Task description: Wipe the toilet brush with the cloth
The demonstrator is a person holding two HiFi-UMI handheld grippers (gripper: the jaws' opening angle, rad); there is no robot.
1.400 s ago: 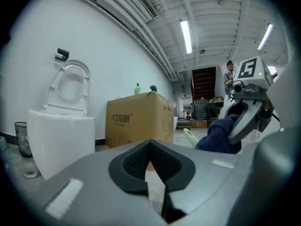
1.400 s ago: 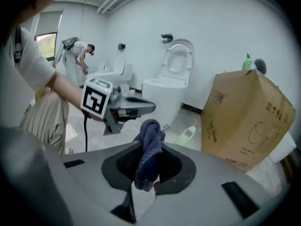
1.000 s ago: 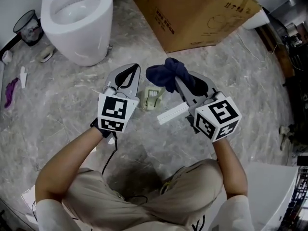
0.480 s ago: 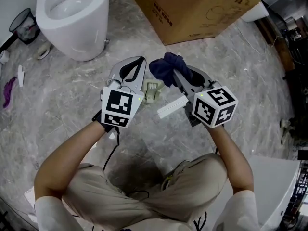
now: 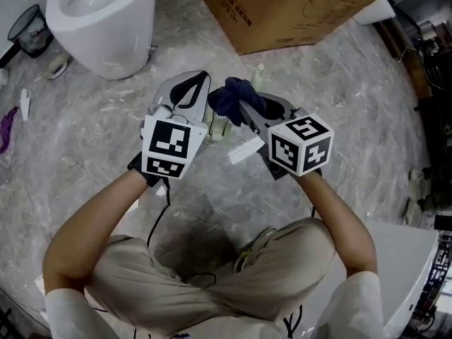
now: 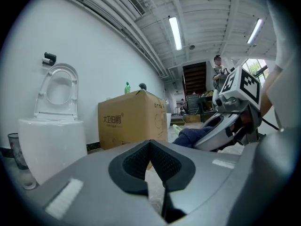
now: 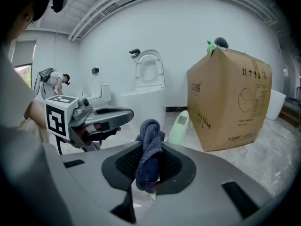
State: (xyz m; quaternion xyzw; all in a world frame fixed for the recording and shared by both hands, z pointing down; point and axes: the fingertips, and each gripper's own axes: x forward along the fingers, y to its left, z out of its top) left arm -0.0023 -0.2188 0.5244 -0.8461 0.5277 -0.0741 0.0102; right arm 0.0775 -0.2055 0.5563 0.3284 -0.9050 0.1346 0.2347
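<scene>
Marbled grey floor (image 5: 339,119) carries the toilet brush (image 5: 242,150), which lies flat beneath and between the two grippers, its white handle under the right one and its pale green head just beside the left one's tips. No jaw touches it. The cloth (image 7: 149,140), a dark blue wad, is pinched firmly in the right gripper (image 7: 149,174), bunching up above the pads and hanging a little below them. The left gripper (image 6: 153,168) is drawn narrow with its pads together and nothing between them, held level with the right one and just beside the cloth. Beyond the left gripper's tips stands a white toilet (image 5: 116,55) with its seat raised. Beyond the right gripper's tips sits a large cardboard box (image 5: 296,6), with a small pale green upright object (image 5: 258,76) just before it, too small to identify. The step in hand appears to be the approach: the cloth is secured, but wiping has not begun. The next move likely calls for the left gripper to open and take the handle so the brush can be steadied, then for the right gripper to bring the cloth down against it.
</scene>
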